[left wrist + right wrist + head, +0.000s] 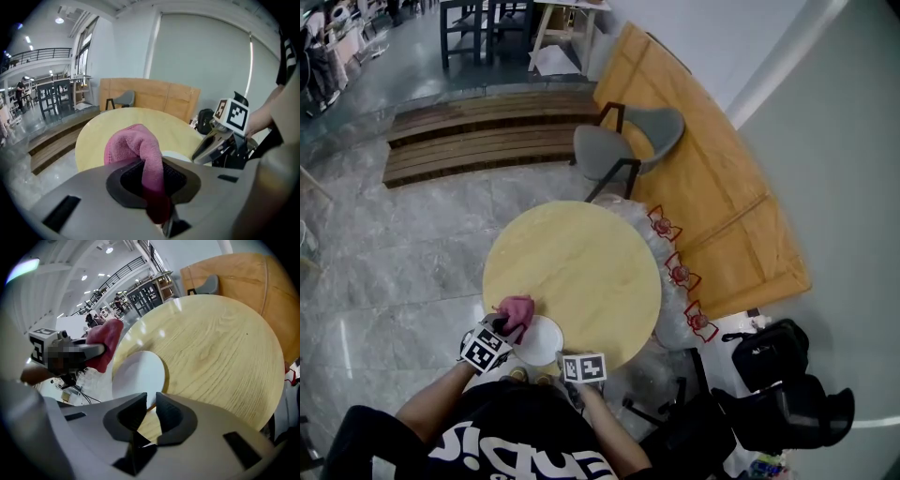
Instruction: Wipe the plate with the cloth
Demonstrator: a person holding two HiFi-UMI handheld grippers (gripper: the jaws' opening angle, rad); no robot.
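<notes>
Pink cloth clenched and poised at the plate's far-left edge, with the plate pinned by its rim.

The left tongs (pixel 501 327) grip the cloth (pixel 136 143) so that a bunched wad sticks out in front as a wiping pad. The right tongs (pixel 150 404) are closed on the near rim of the white plate (pixel 138 373), apparently to stop it sliding on the desk (pixel 581 253). The head view shows the plate at the desk's near edge, between both tongs. Only the right gripper view shows the rim caught in the narrow gap. The left gripper view shows the cloth's fold but only a sliver of the plate.
</notes>
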